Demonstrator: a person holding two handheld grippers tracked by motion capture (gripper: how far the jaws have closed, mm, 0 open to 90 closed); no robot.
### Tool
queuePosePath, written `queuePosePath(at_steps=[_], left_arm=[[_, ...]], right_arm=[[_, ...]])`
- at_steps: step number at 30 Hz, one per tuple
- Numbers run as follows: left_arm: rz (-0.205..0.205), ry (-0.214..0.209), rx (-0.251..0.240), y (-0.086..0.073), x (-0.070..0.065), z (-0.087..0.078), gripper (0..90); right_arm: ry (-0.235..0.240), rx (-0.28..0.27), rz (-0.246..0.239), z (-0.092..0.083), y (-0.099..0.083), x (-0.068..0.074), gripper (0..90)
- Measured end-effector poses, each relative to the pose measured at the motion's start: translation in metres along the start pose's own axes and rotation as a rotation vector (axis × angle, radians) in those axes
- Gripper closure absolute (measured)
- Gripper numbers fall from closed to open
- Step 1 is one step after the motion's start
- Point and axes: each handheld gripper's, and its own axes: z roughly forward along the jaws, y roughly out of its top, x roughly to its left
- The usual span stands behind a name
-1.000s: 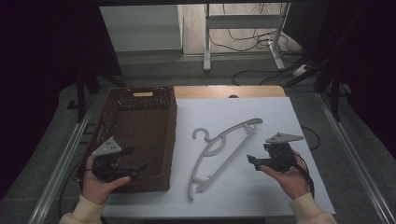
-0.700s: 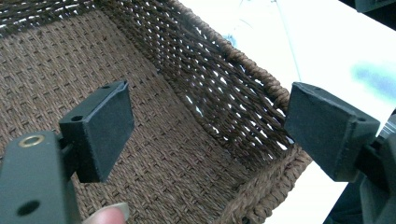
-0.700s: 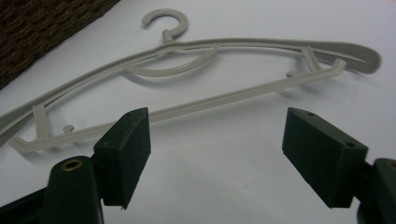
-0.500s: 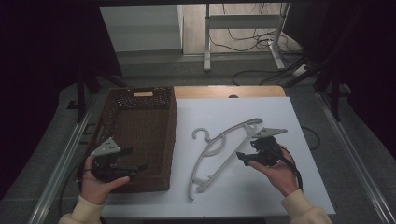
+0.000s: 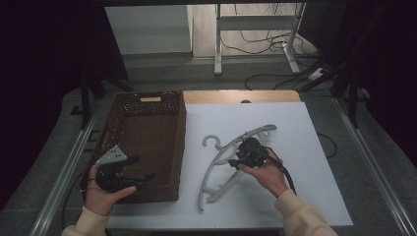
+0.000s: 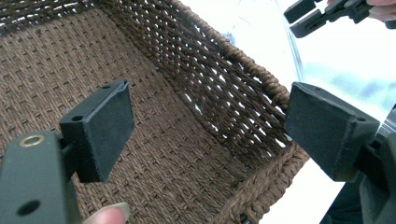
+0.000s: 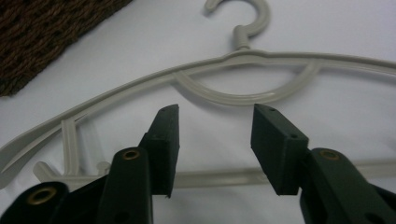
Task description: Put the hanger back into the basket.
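Right claw [image 5: 235,158]: has come in from the right-hand side of the white tabletop [image 5: 319,147] to hover over the pale grey plastic clothes hanger [image 5: 231,162]; EARLIER frames had it well apart
Right claw jaws: just been closing, now half-spread; hanger's lower bar lies beneath them, nothing pinched yet
Hanger: flat on the tabletop just right of the dark brown woven wicker basket [image 5: 142,142], hook [image 7: 243,18] pointing away from the person
Left claw [image 6: 205,126]: unmoved, jaws wide apart, empty, above the basket's near right corner
Reading: grasp of the hanger looks imminent; basket the likely destination
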Motion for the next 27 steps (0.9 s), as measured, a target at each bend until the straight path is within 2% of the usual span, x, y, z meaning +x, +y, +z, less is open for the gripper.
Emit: queuePosePath(at_steps=[6,12,13,16,17,22,23,24,25,26,27], left_arm=[[0.004,0.001,0.004,0.0,0.0,0.0,15.9],[0.007,-0.001,0.011,0.0,-0.002,0.002,15.9],[0.004,-0.001,0.012,0.0,-0.002,0.002,15.9],[0.005,-0.001,0.013,0.0,-0.002,0.003,16.0],[0.004,-0.001,0.014,0.0,-0.002,0.003,16.0],[0.005,0.0,0.013,0.0,-0.001,0.002,16.0],[0.006,0.0,0.013,0.0,-0.001,0.002,16.0],[0.007,-0.001,0.012,0.0,-0.001,0.002,16.0],[0.008,-0.001,0.012,0.0,-0.001,0.002,16.0],[0.008,-0.002,0.011,0.0,-0.001,0.002,16.0],[0.008,-0.002,0.011,0.0,-0.001,0.001,16.0]], right_arm=[[0.007,0.029,-0.007,0.007,0.003,0.002,60.0],[0.025,0.073,-0.025,0.015,0.003,0.003,73.5],[0.024,0.094,-0.034,0.018,0.004,0.003,78.9],[0.018,0.111,-0.048,0.022,0.004,0.002,82.7],[0.004,0.12,-0.052,0.024,0.004,0.001,85.0],[-0.012,0.12,-0.047,0.026,0.006,-0.005,89.5],[-0.011,0.145,-0.035,0.029,0.006,-0.009,89.6],[-0.011,0.145,-0.035,0.029,0.006,-0.009,89.6],[-0.028,0.182,-0.028,0.032,0.005,-0.011,89.6],[-0.028,0.182,-0.028,0.032,0.005,-0.011,89.6],[-0.041,0.214,-0.024,0.034,0.003,-0.012,89.6]])
